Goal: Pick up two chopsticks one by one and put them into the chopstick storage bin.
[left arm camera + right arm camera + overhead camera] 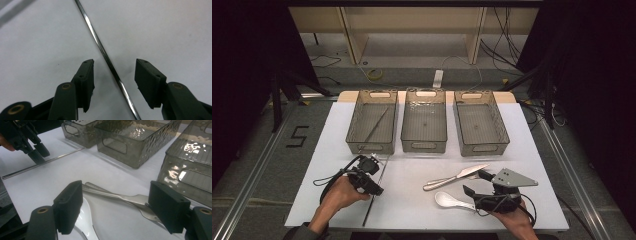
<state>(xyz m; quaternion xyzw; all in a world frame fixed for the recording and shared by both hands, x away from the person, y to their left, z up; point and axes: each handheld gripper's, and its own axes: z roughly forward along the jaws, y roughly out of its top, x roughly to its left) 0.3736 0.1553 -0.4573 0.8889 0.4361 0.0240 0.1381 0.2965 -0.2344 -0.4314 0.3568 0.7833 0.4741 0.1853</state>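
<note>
Cutlery sorting into three bins appears barely begun. In the high view, at lower left, the left gripper [374,176] is held over a chopstick [377,187] lying on the white mat [412,200]; its own view shows the jaws wide apart, straddling the chopstick [107,61] and gripping nothing. Above it, the left bin [353,127] already holds one thin rod, judged to be the matching chopstick. The middle bin [424,145] and right bin [499,125] look empty. At lower centre, a knife [454,177] and a white spoon [447,200] lie unsorted. At lower right, the right gripper [476,183] is seen wide open and empty, with the knife [117,196] and spoon [83,220] between its jaws. Nothing blocks the way to the bins.
</note>
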